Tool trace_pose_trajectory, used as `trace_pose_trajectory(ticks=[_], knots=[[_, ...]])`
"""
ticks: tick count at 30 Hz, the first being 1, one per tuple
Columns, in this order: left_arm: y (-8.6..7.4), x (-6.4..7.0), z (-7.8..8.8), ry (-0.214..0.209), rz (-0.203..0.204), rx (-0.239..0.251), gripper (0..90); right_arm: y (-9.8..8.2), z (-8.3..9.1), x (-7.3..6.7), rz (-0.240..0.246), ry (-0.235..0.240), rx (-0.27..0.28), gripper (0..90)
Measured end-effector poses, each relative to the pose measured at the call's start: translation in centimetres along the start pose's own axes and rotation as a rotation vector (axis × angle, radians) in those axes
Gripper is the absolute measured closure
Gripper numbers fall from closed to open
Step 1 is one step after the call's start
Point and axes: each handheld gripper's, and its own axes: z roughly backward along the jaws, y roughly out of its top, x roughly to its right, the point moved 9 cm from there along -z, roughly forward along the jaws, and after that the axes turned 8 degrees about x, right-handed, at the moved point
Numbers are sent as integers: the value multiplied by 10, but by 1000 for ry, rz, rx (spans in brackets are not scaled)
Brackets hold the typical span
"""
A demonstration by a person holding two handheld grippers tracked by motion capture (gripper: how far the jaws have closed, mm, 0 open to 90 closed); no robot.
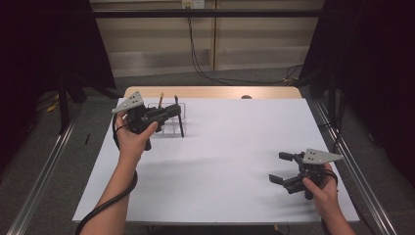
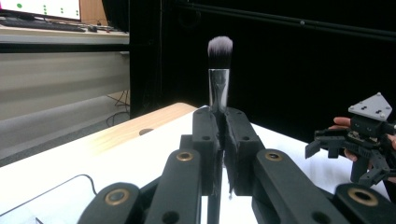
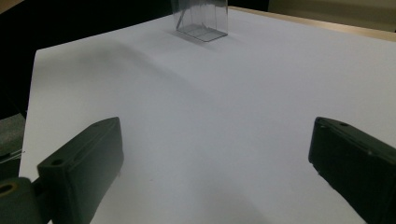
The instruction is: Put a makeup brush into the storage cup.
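Brush [image 2: 219,70]: dense grey-tipped bristles, shiny metal ferrule, slim dark handle (upright). Left gripper [image 2: 219,140] fingers clamped on it, just beside clear plastic holder [image 3: 201,21]. Right gripper [image 3: 215,158] fingers apart over white surface [image 3: 233,93].

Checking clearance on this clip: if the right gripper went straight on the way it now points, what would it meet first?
Probably nothing close: the right gripper, jaws open, faces bare white table. The clear container stands far off, a little left of its line.

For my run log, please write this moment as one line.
left tongs: shut on brush | right tongs: open, holding nothing | clear box: on table
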Motion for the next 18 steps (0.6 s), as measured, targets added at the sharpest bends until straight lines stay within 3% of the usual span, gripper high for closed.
trace_pose_trajectory(ticks=[11, 18], knots=[[4, -10, -4, 21, -9, -4, 839, 0, 1, 1, 4, -4, 8, 27], [8, -23, -1, 59, -20, -8, 839, -1, 1, 1, 8, -5, 7, 28]])
